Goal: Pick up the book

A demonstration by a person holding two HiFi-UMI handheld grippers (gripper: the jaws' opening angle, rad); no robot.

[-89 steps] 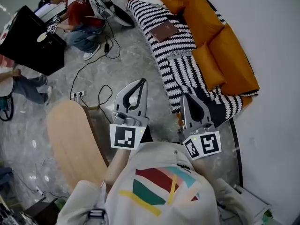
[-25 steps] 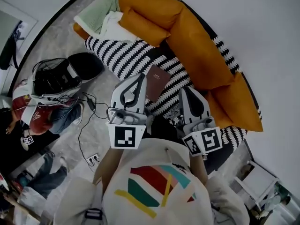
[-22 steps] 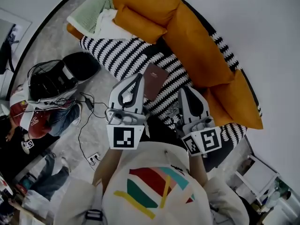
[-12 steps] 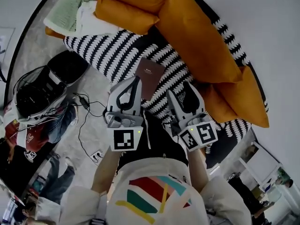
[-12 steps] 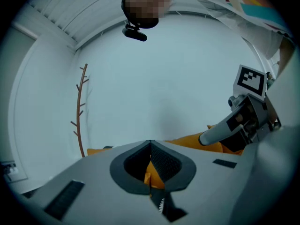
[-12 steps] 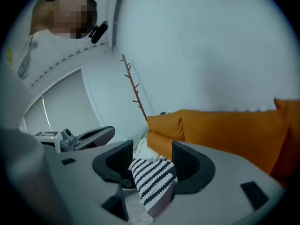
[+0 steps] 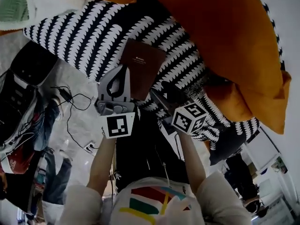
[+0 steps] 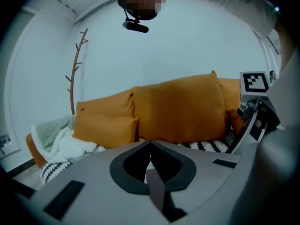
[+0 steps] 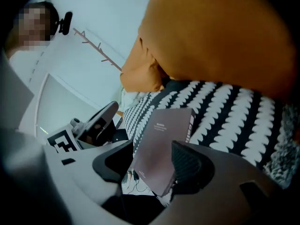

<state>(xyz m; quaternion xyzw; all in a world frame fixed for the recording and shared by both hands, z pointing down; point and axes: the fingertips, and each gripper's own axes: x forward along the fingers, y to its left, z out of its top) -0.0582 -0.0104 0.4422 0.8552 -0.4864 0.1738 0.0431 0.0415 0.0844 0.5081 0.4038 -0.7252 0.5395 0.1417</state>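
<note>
Left gripper (image 8: pixel 150 146) jaws together, empty; right gripper (image 9: pixel 151 153) jaws just opening wide, book (image 7: pixel 142 62) between, unclamped.

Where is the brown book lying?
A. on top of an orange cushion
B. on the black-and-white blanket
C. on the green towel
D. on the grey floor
B: the book lies on the black-and-white blanket, and the orange cushions are behind it.

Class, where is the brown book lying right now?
Head view, upper centre: the book lies on the striped blanket, right of the left gripper.
</note>
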